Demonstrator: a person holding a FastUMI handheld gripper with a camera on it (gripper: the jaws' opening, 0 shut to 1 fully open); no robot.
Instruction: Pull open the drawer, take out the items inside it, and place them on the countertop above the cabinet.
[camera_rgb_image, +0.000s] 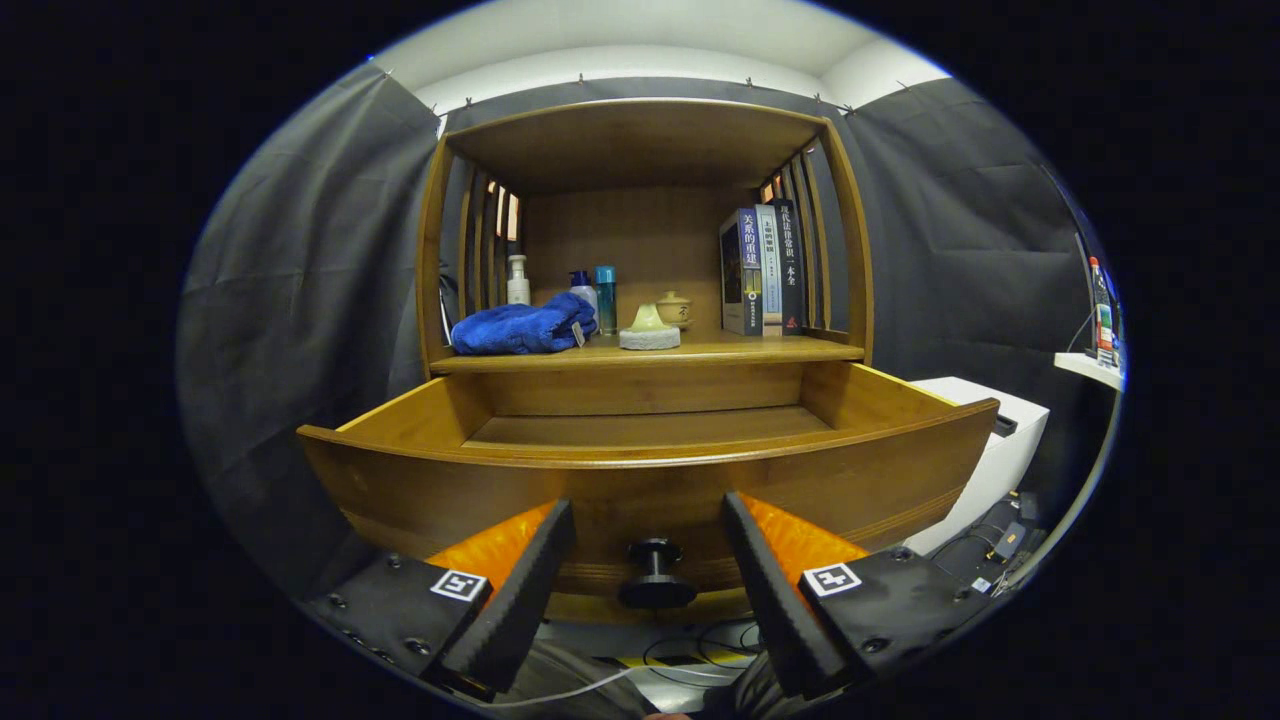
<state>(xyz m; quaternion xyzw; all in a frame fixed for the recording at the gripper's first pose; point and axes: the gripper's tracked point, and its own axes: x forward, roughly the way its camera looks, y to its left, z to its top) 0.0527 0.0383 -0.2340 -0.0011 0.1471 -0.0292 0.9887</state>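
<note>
- Gripper (650, 545): the two fingers are spread wide apart, gripping nothing. They sit in front of the drawer's front panel, one on each side of the knob, with clear gaps to it.
- Dark round drawer knob (656, 574): mounted low on the front panel, between the fingers, touched by neither.
- Curved-front wooden drawer (650, 480): pulled out from the brown wooden cabinet (640, 250), well forward of the shelf edge. The visible part of its floor, toward the rear, is bare; the front panel hides the near part of the interior.
- Wooden countertop (700, 350) above the drawer, from the left side onward:
  - crumpled blue cloth (522, 328) at the front edge;
  - white pump bottle (518, 280) behind the cloth;
  - blue-capped pale bottle (582, 290) and teal cylindrical bottle (606, 298), just beside each other;
  - pale cone-shaped object on a round grey base (650, 328), near the front edge;
  - small beige lidded ceramic cup (674, 308) behind it;
  - three upright books (762, 270) against the slatted side.
- White box-shaped unit (1000, 440): stands beside the cabinet, beyond the drawer's end.
</note>
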